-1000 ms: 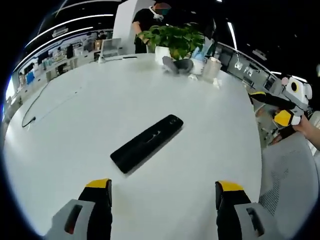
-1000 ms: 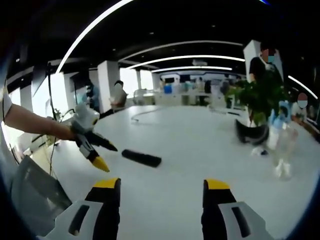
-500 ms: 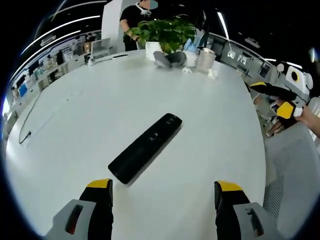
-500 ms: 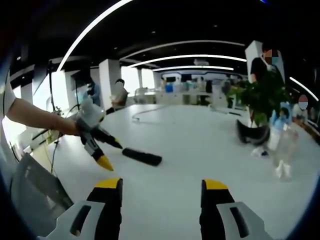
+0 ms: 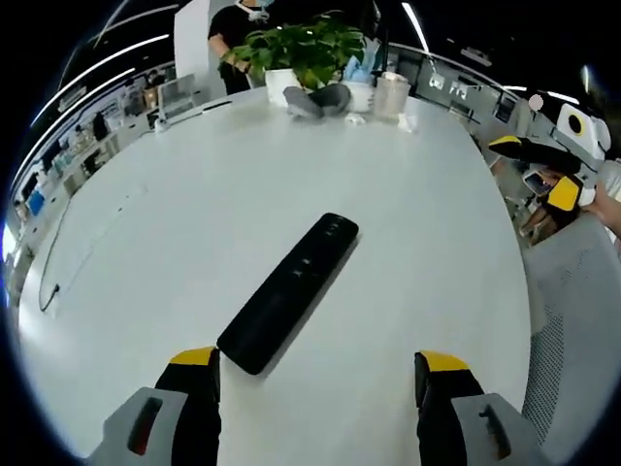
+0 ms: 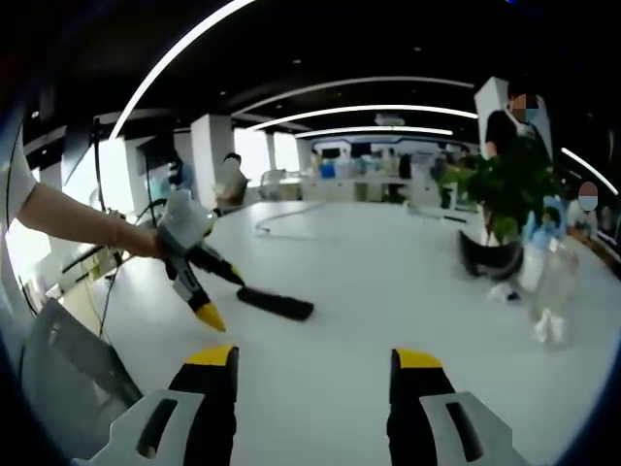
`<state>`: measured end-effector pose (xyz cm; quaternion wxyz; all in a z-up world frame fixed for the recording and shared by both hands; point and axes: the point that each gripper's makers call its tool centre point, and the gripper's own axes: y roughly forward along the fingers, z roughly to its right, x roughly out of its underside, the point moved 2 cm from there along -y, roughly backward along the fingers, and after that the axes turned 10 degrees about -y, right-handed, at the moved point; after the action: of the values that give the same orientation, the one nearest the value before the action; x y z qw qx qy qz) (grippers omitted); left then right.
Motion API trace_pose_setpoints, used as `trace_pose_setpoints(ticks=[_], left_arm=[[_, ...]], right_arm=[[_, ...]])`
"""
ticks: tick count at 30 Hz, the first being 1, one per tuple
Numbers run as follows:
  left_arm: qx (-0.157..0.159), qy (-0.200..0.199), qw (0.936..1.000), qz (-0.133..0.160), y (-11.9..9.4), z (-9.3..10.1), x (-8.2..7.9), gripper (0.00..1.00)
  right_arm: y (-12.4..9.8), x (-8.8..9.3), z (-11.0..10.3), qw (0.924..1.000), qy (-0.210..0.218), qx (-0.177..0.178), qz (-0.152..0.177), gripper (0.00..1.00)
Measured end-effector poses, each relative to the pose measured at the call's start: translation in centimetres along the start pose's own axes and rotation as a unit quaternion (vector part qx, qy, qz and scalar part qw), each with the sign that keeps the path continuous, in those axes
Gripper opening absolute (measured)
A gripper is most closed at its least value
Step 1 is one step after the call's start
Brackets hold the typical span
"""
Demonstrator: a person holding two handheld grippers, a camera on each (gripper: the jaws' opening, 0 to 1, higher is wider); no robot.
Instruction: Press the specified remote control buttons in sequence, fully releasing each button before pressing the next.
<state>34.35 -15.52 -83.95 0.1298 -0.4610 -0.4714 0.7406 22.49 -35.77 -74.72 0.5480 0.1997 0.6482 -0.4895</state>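
Remote [image 5: 288, 292] just beyond left hand-held gripper [image 5: 315, 371]

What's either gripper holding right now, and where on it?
Nothing. Left gripper and right gripper both stand open and empty; the remote control lies free on the white table.

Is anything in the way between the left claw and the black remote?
Nothing visible is. In the left gripper view, the left claw is open just short of the remote, with bare white table between them. The plant and cups sit far behind it.
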Motion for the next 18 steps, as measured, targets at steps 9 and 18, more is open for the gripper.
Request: trace_pose_setpoints(ticks=[9,18], left_arm=[[-0.013,0.065,0.9975,-0.024,0.2,-0.4,-0.2,0.85],[-0.006,0.085,0.9956,-0.041,1.2,-0.2,-0.5,0.85]], right_arm=[[0.0,0.0,0.0,1.0000,0.001,-0.002,-0.001,0.61],[0.1,0.0,0.1,1.0000,0.005,0.000,0.001,0.61]])
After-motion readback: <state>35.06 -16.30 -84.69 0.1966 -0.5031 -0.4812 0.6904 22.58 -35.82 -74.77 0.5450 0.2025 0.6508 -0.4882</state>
